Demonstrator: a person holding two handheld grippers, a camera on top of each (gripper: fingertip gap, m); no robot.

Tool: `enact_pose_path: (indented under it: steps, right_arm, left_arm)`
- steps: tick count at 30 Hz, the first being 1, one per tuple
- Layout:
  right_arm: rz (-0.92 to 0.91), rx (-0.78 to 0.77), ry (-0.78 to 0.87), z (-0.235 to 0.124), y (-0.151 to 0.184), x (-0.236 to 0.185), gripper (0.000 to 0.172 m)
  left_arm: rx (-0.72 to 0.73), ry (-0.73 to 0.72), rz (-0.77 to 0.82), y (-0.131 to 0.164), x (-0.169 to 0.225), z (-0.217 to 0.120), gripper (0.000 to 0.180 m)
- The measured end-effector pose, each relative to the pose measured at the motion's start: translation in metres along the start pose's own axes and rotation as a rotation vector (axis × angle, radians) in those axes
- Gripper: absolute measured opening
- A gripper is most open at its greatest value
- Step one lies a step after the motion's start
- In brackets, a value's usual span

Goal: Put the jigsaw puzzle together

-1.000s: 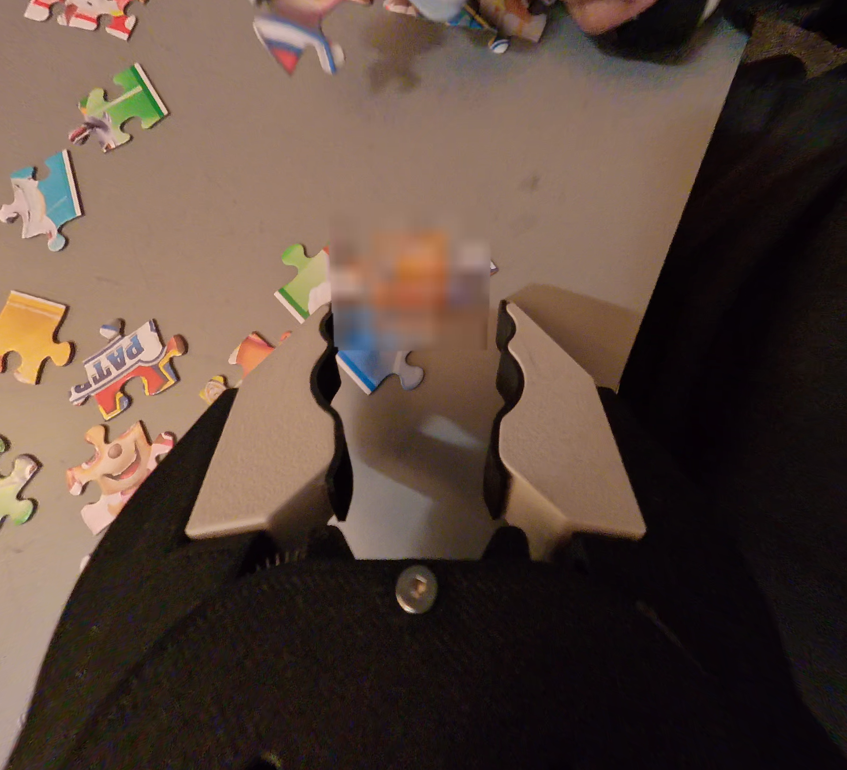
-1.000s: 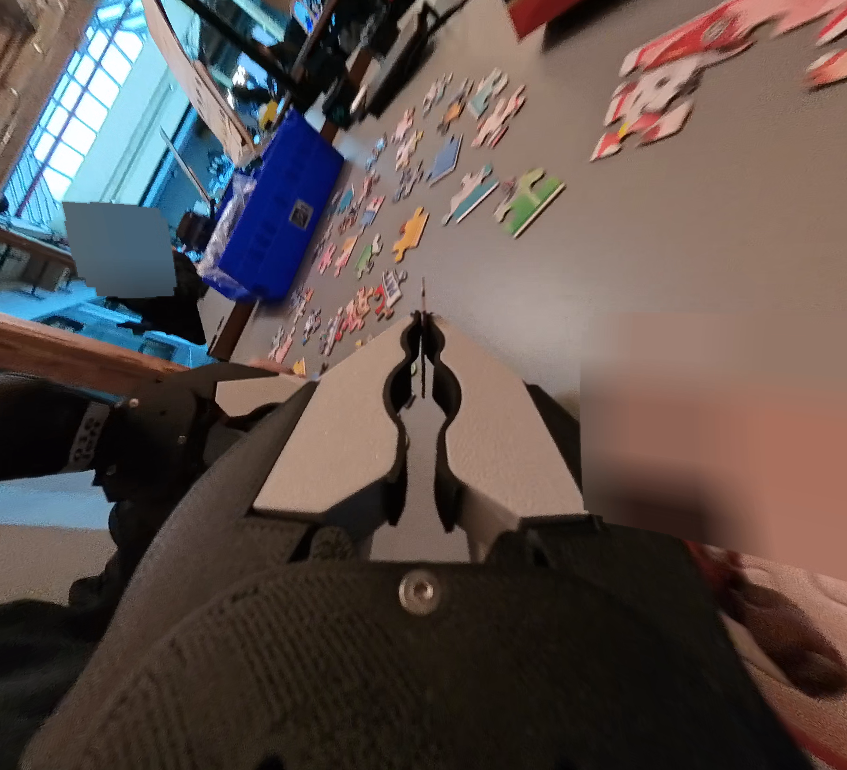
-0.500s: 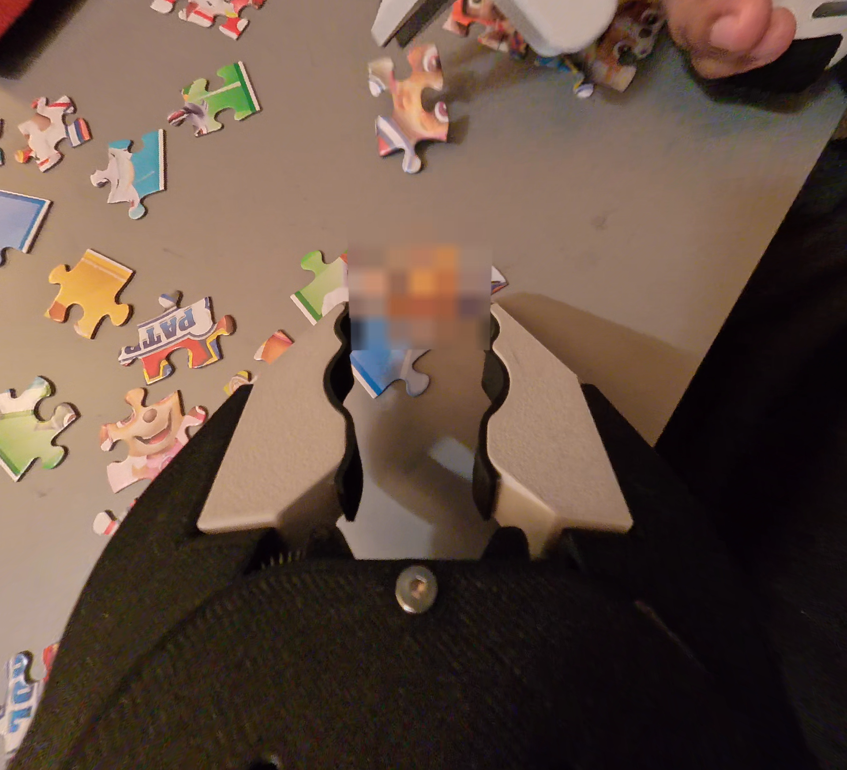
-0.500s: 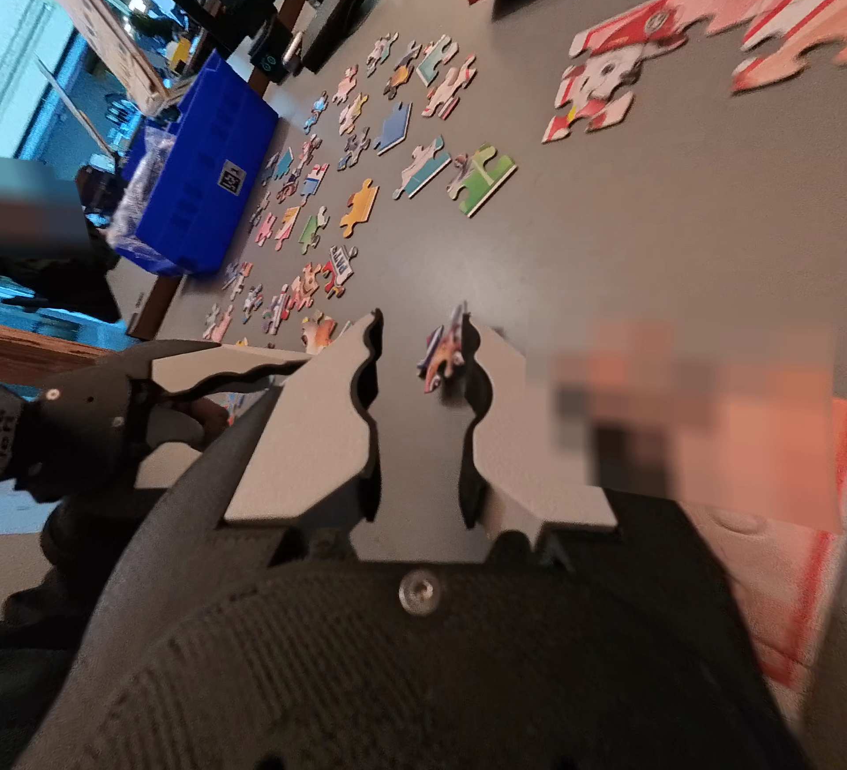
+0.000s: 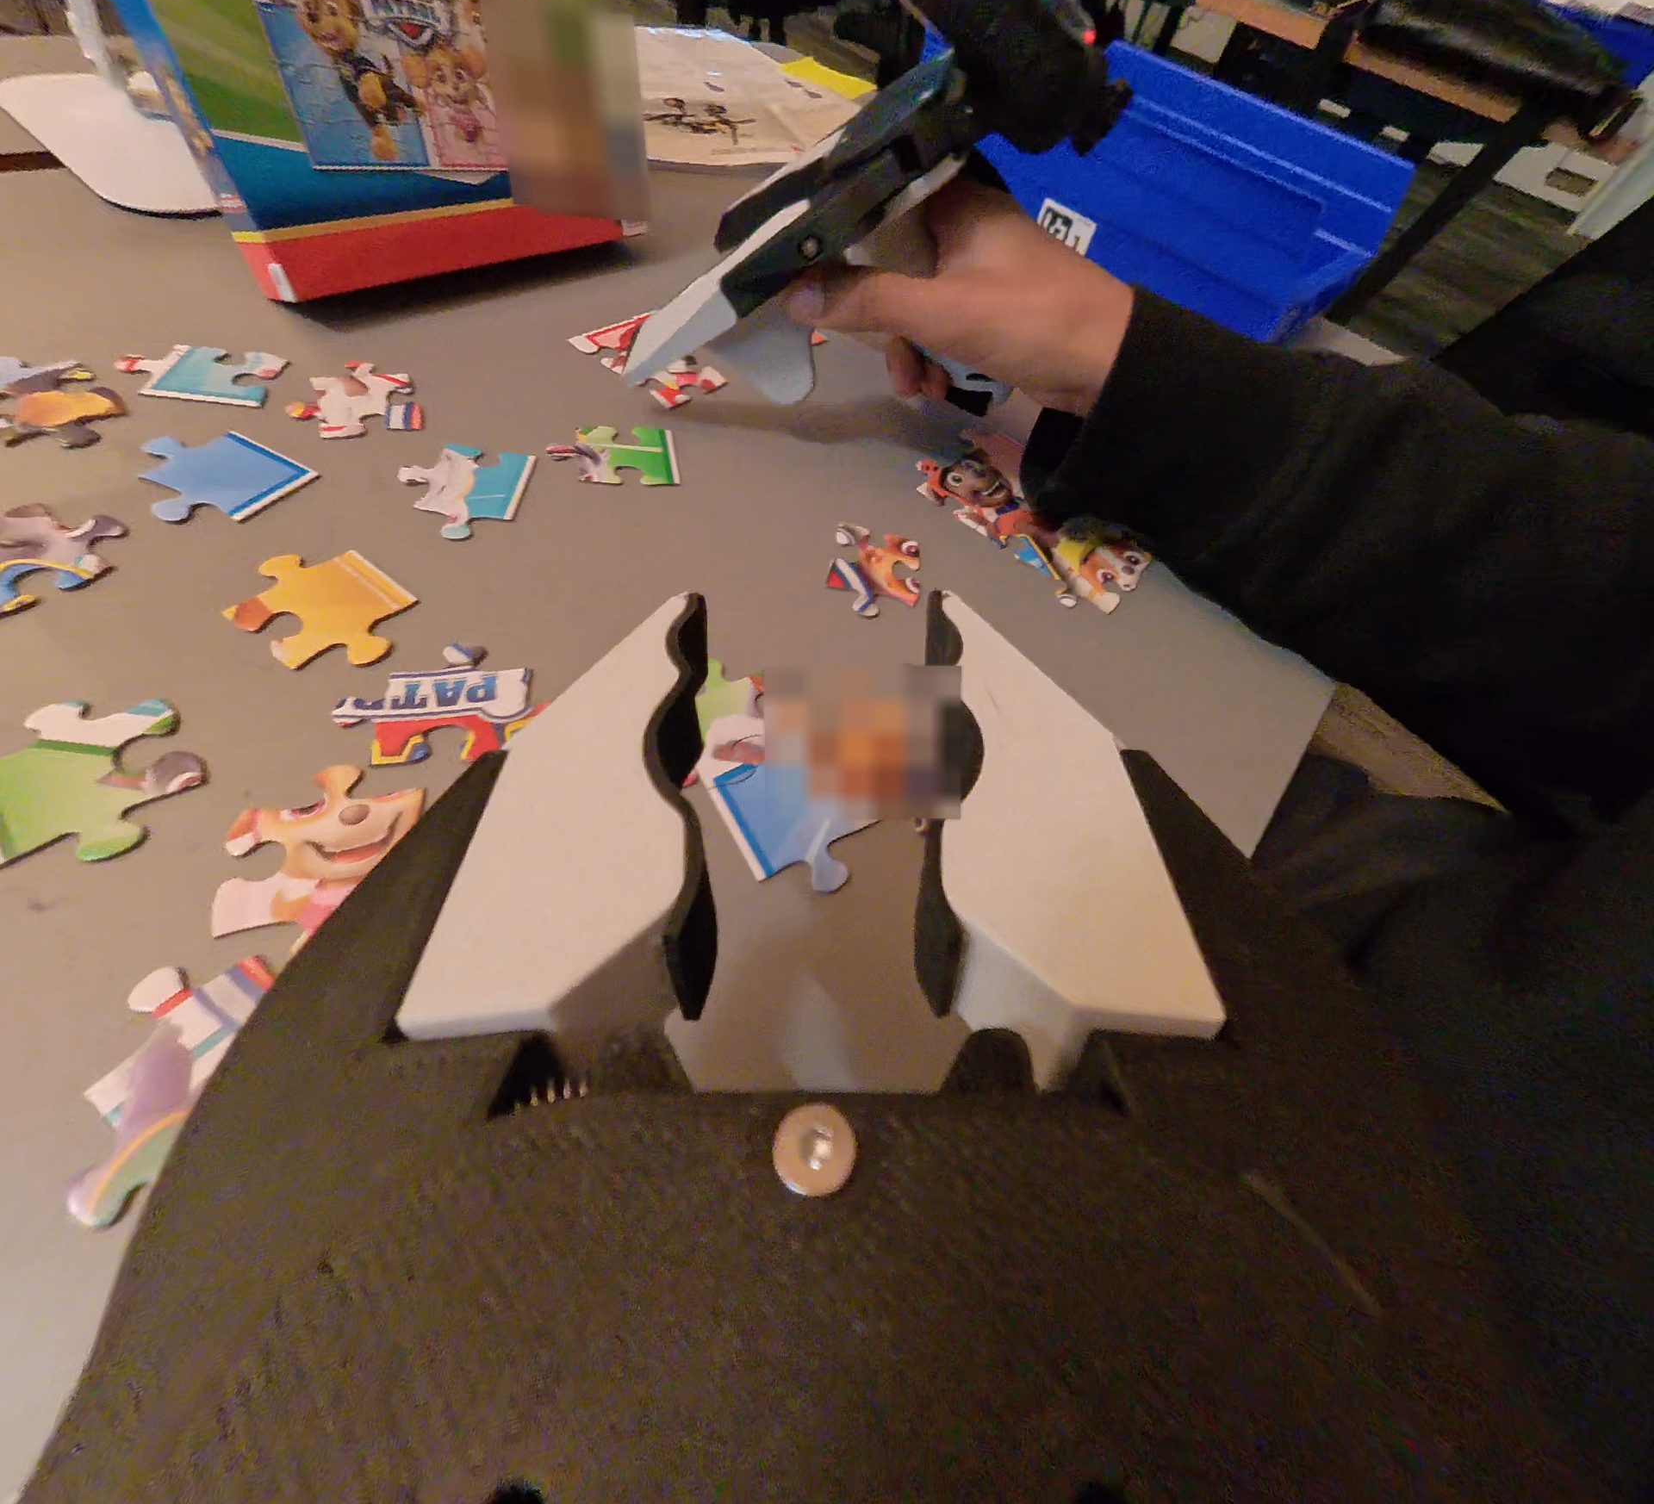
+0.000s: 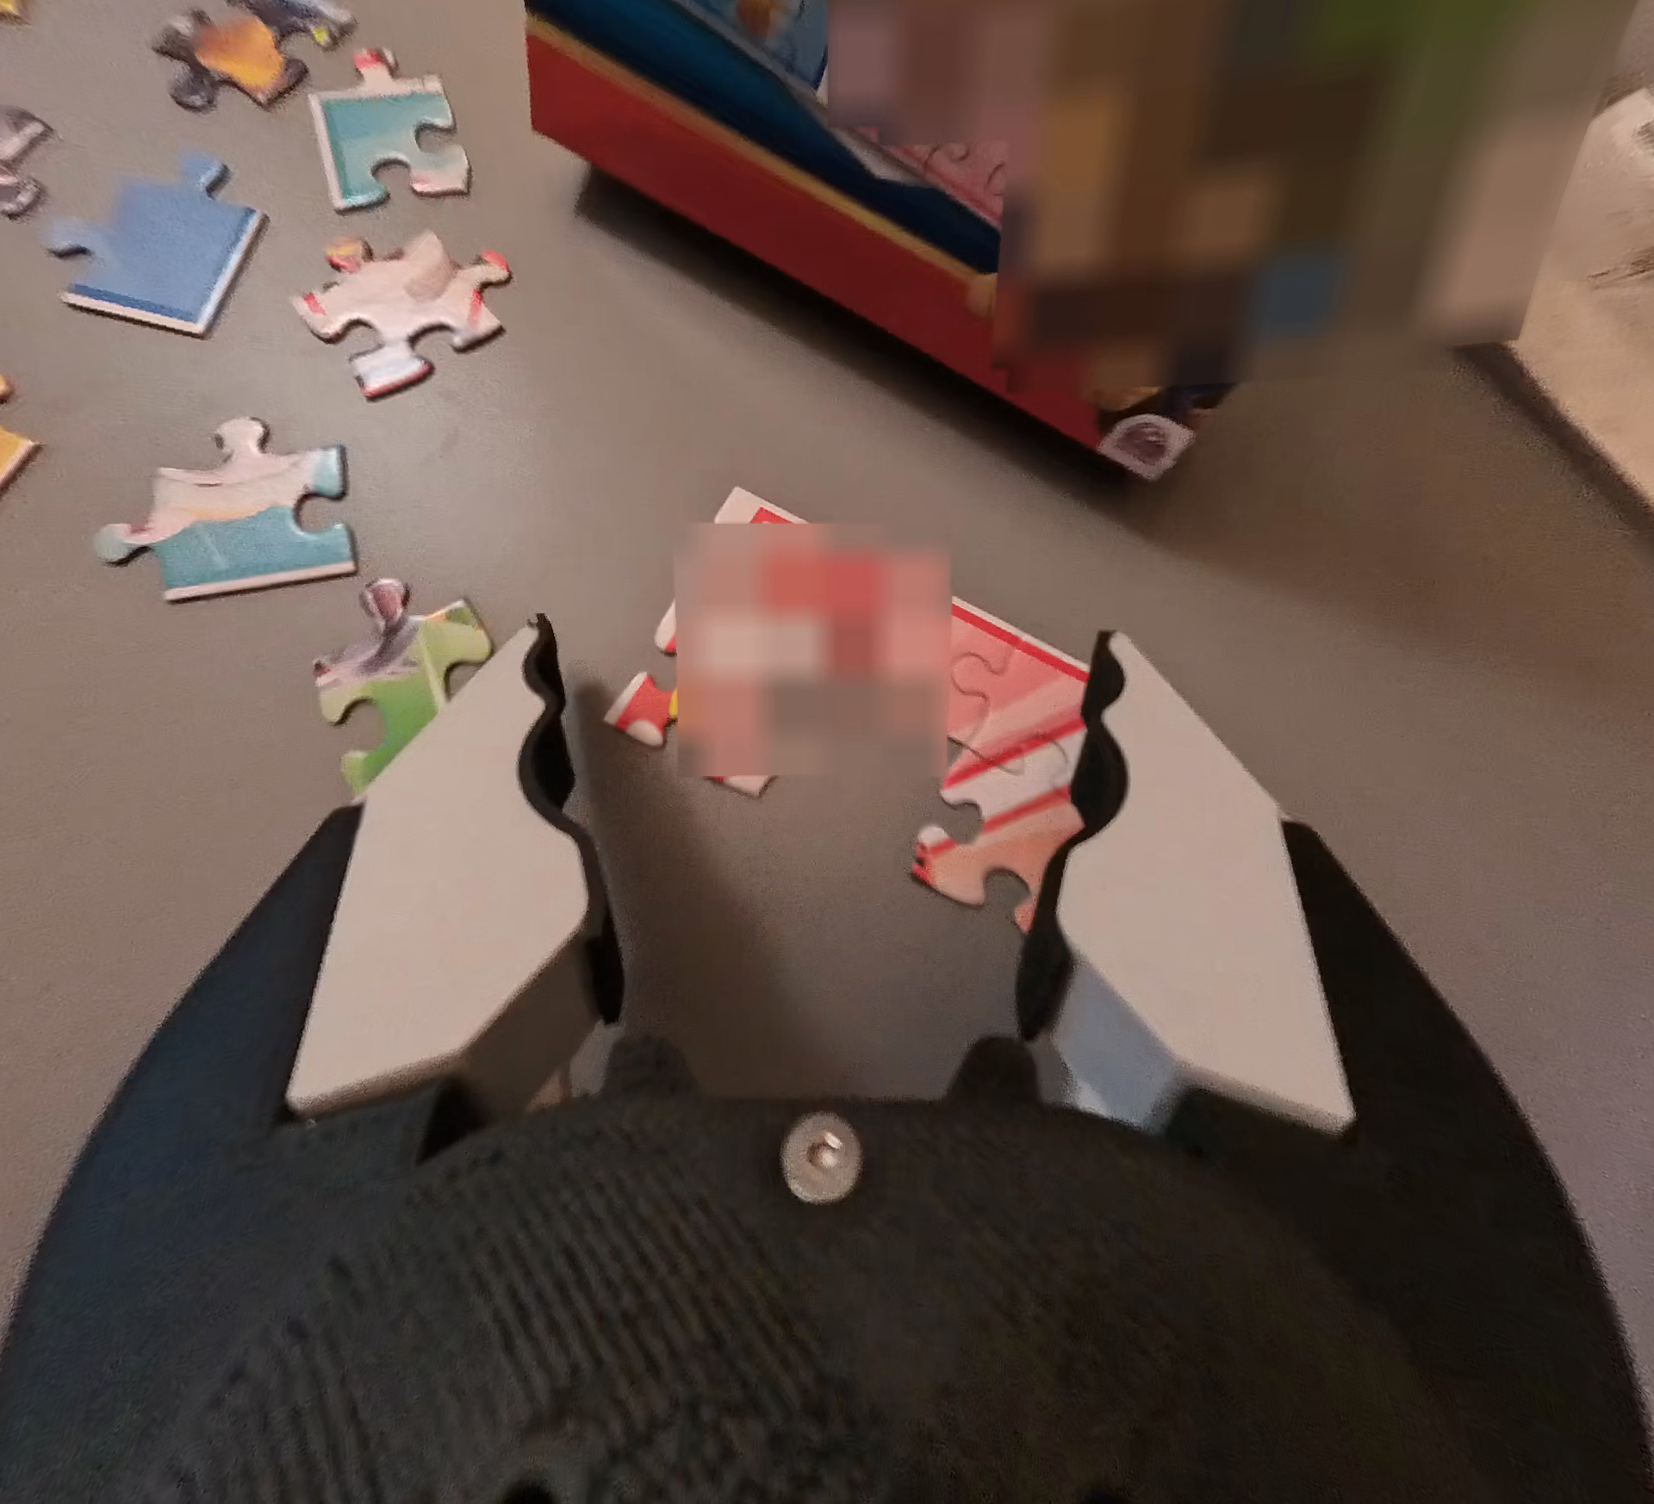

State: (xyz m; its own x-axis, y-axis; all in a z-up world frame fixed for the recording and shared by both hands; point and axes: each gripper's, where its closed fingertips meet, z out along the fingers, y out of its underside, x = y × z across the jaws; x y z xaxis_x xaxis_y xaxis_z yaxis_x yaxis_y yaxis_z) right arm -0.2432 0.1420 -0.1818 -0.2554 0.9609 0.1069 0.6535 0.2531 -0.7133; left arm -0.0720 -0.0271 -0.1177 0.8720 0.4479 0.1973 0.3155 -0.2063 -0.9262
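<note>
My left hand-held gripper (image 5: 814, 611) hangs low over the grey desk (image 5: 555, 566) with its jaws partly apart and nothing pressed between the pads. Under the gap lies a blue-and-white puzzle piece (image 5: 788, 826), partly covered by a blur patch; I cannot tell whether the pads touch it. Just past the right fingertip, at about 1 o'clock, sits a small orange puzzle piece (image 5: 877, 571), apart from the finger. Further toward 2 o'clock a joined strip of pieces (image 5: 1038, 530) lies at the desk edge beside a black sleeve (image 5: 1342, 530).

My right hand-held gripper (image 6: 819, 638) stands wide open and bare, over a red-and-pink joined group of pieces (image 6: 1002, 736) that lies flat on the desk between the fingers. A green piece (image 6: 403, 673) lies just outside the left finger at 10 o'clock. The puzzle box (image 6: 761, 145) stands at 12 o'clock beyond them.

In the left wrist view that same right hand-held gripper sits at 12 o'clock in a hand (image 5: 976, 298), fingertips pointing down near the red pieces. A yellow piece (image 5: 322, 606) and a blue piece (image 5: 224, 472) lie at 10 o'clock. A blue bin (image 5: 1199, 190) stands at 1 o'clock.
</note>
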Motion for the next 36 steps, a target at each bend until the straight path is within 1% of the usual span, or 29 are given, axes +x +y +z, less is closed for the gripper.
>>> enact_pose_path:
  steps: [2, 3, 5, 6, 12, 19, 24, 28, 36]
  right_arm:
    - [0.021, -0.045, -0.026, 0.013, 0.004, -0.003, 0.116]
    - [0.046, -0.046, -0.045, 0.015, 0.003, -0.004, 0.112]
    - [0.078, -0.066, -0.059, 0.016, 0.006, 0.0, 0.115]
    - [0.09, -0.066, -0.057, 0.015, 0.008, 0.003, 0.111]
    - [0.127, -0.059, -0.018, 0.003, 0.022, 0.031, 0.103]
    - [0.123, -0.046, -0.022, -0.008, 0.034, 0.05, 0.097]
    - [0.101, -0.041, -0.044, -0.015, 0.042, 0.063, 0.097]
    - [0.082, -0.018, -0.061, -0.021, 0.049, 0.075, 0.096]
    - [0.059, 0.019, -0.089, -0.031, 0.061, 0.096, 0.095]
  left_arm:
    - [0.005, -0.018, 0.012, 0.002, -0.004, -0.003, 0.047]
    - [0.008, -0.016, 0.015, 0.002, -0.003, -0.004, 0.047]
    - [0.009, -0.009, 0.02, 0.003, -0.003, -0.004, 0.047]
    - [0.01, -0.01, 0.023, 0.003, -0.003, -0.005, 0.047]
    - [0.018, -0.002, 0.028, 0.005, -0.005, -0.007, 0.047]
    - [0.041, -0.002, 0.024, 0.0, -0.003, -0.007, 0.047]
    - [0.053, 0.02, 0.007, -0.005, 0.004, -0.005, 0.047]
    - [0.041, 0.04, -0.001, -0.005, 0.012, 0.001, 0.047]
    - [0.014, 0.102, 0.011, -0.009, 0.04, 0.025, 0.047]
